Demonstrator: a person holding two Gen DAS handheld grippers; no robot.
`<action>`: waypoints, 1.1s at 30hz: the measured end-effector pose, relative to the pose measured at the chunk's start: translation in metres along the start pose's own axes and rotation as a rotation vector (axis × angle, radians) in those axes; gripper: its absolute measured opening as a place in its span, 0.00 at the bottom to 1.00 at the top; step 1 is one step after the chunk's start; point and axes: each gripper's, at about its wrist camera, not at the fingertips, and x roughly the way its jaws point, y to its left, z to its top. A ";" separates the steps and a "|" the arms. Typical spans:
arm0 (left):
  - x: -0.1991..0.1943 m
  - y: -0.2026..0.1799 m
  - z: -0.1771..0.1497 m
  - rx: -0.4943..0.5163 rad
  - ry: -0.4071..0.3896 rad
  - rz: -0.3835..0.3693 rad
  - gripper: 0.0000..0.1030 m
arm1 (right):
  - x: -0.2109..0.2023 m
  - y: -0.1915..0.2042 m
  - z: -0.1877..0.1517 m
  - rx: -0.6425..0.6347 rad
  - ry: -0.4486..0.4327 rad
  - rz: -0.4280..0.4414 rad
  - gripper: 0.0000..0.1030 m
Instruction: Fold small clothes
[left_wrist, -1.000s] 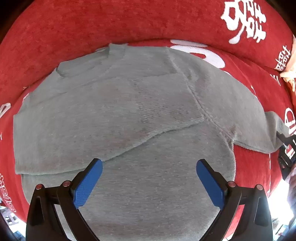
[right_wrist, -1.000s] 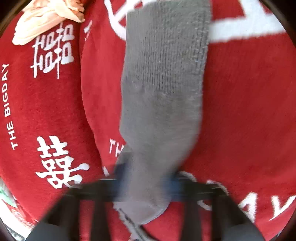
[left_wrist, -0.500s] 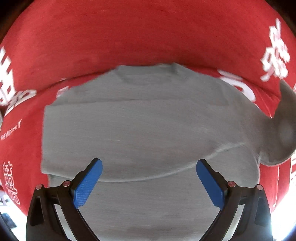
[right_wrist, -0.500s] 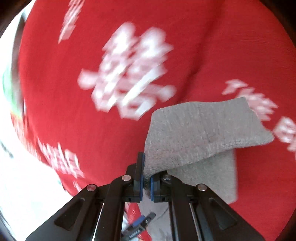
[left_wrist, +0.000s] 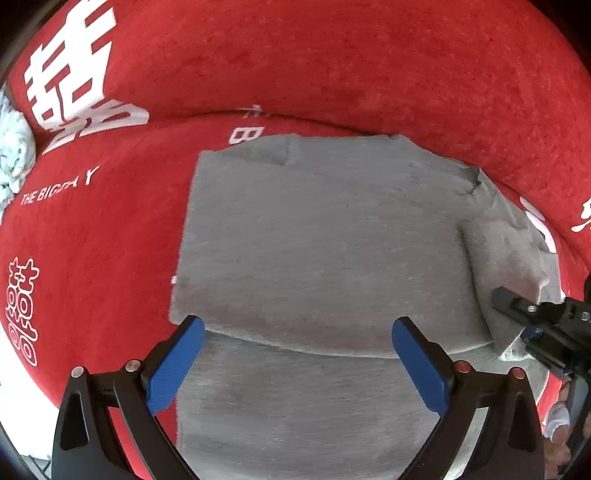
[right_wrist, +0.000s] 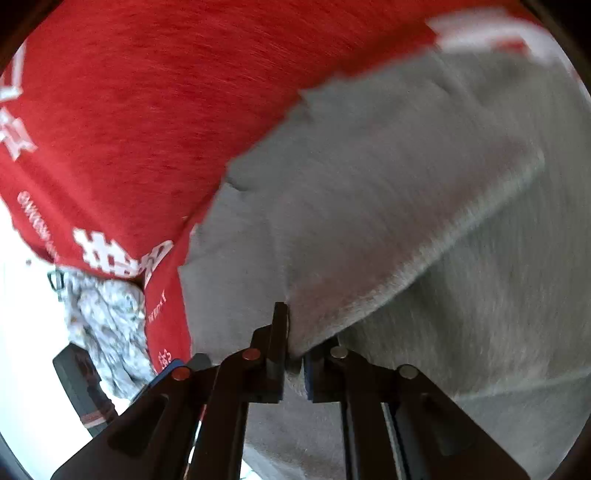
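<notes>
While the grey sweater (left_wrist: 325, 251) is laid flat on the red cover (left_wrist: 332, 66) with white printed characters, a crumpled pale cloth (left_wrist: 13, 147) is seen at the far left edge of the left wrist view. Left hand-held gripper (left_wrist: 297, 363) is held above the sweater's lower body, blue pads (left_wrist: 175, 365) wide apart, nothing between them. One sleeve is already folded across the chest, its edge running just ahead of the pads. Further right, the other sleeve (left_wrist: 517, 258) is bunched and doubled over at the sweater's right side, where the right hand-held gripper (left_wrist: 532, 325) comes in from the frame edge. From the right wrist view, right hand-held gripper (right_wrist: 293, 363) is seen with jaws just opened to a narrow gap; the sleeve (right_wrist: 388, 229) cuff sits between them, and whether the pads press on it cannot be told. A patterned pale cloth (right_wrist: 107, 317) lies at lower left there, off the cover's edge.
</notes>
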 end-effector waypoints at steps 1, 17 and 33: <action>0.000 0.004 0.001 -0.001 0.003 -0.007 0.99 | -0.006 -0.003 -0.002 0.025 -0.023 0.012 0.30; 0.018 0.065 0.030 -0.226 0.066 -0.567 0.99 | 0.042 0.087 -0.012 -0.215 0.023 0.035 0.09; 0.039 0.031 0.020 -0.171 0.157 -0.524 0.99 | -0.039 -0.019 -0.048 0.016 -0.046 -0.124 0.51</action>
